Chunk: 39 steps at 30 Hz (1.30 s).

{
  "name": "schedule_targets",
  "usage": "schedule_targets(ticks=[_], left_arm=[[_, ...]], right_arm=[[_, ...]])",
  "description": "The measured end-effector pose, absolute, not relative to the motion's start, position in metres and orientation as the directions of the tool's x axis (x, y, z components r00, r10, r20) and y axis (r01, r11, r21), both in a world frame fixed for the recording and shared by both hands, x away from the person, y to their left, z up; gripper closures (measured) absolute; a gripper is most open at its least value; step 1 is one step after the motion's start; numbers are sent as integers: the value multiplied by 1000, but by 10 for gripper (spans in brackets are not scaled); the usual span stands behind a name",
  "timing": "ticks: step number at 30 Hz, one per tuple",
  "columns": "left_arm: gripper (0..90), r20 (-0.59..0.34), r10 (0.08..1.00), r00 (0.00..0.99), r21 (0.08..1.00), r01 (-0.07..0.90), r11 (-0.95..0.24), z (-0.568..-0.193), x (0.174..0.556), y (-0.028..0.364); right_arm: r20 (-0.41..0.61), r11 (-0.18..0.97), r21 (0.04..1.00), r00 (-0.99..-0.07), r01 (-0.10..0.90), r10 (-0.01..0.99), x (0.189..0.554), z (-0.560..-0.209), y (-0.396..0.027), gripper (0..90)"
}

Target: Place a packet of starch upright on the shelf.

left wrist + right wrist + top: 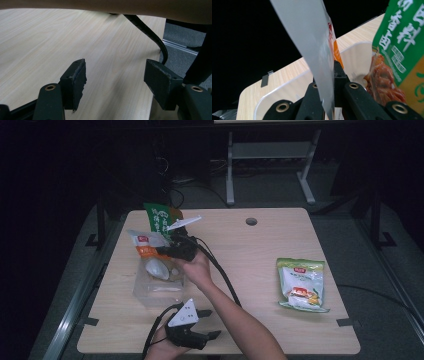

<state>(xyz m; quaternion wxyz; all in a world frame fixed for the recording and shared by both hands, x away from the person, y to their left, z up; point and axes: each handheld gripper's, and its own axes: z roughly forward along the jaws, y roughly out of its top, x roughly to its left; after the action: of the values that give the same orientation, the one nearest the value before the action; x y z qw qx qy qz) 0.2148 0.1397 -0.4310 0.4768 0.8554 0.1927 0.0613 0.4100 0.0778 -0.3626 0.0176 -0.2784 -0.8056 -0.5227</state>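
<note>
Pinching the silver-and-orange snack packet (317,50) edge-on above the clear plastic bin (142,292), the right gripper (175,247) should lower it beside the green packet (399,50) before releasing, left gripper (115,80) spread idle.

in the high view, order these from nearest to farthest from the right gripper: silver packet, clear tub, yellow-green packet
1. silver packet: clamped in the right gripper jaws, over the tub.
2. clear tub: just below, table's left.
3. yellow-green packet: flat, far right side.
</note>
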Motion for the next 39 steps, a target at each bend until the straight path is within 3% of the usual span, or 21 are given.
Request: schedule_targets(ticks=[18,22,39], left_arm=[[335,-80,400,913,836,280,-471,-432,216,141],[327,-82,402,912,834,284,-473,-432,217,140],[295,-89,419,904,829,300,-471,-434,220,138]], right_arm=[[268,345,841,-875,417,404,411,-372,72,888],[258,373,823,-867,428,427,412,-372,70,750],[262,404,812,-883,420,390,404,-356,41,577]])
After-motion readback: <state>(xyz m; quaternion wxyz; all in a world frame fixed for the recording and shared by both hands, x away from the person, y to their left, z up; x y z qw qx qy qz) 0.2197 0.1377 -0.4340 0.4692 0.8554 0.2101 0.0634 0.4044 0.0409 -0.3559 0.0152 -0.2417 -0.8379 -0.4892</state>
